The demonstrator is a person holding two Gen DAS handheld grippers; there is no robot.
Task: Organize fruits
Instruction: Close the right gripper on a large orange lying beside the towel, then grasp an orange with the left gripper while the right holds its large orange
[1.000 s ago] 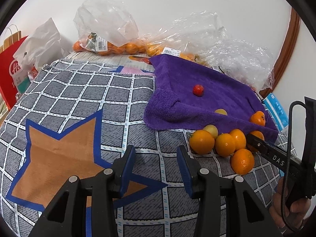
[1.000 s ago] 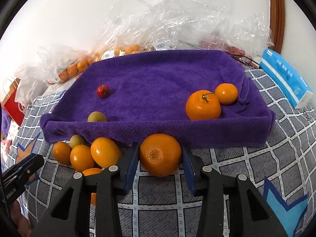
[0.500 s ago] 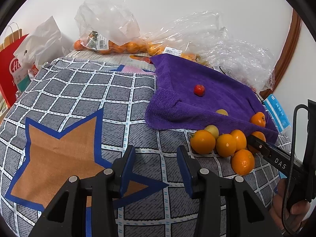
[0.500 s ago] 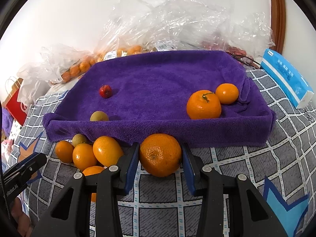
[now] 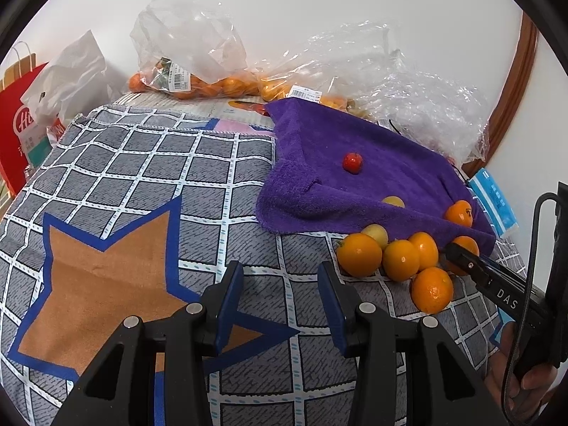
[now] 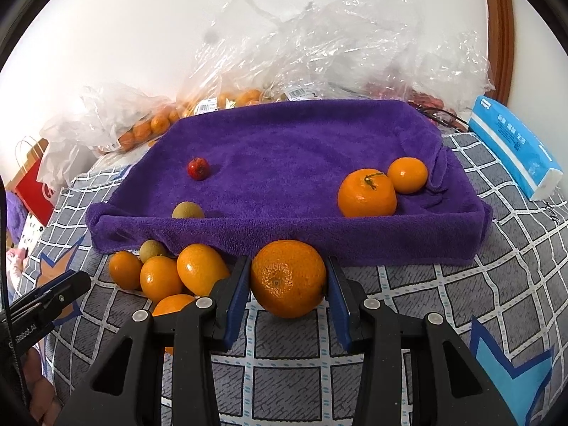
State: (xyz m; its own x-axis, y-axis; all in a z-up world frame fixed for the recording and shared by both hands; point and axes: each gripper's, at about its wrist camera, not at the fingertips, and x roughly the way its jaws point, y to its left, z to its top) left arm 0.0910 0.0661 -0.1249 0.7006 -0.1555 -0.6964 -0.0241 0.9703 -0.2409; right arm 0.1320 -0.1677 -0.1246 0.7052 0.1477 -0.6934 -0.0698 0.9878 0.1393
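The right claw [image 6: 288,293] pinches a large, dimpled orange mandarin [image 6: 288,278] between its blue pads, just in front of the near wall of the purple terry towel [image 6: 284,163]; the towel's edges are folded up into a shallow soft tray, likely so round fruit cannot roll off. Inside it, at the right, a stemmed orange tangerine [image 6: 366,193] touches a smaller smooth orange citrus [image 6: 407,174]; at the left lie a small glossy red fruit [image 6: 198,168] and a dull yellow-green round fruit [image 6: 187,210], well apart from the oranges, which suggests sorting by kind. A loose cluster of smooth orange fruits [image 6: 167,277] waits on the grey checked quilted cover [image 6: 408,284], near the towel's left corner; the pinched mandarin probably belongs with the oranges at the right. The left claw [image 5: 280,301] hangs spread and empty over the cover; crinkled clear plastic bags [image 6: 319,46] of more fruit sit at the far side against the wall.
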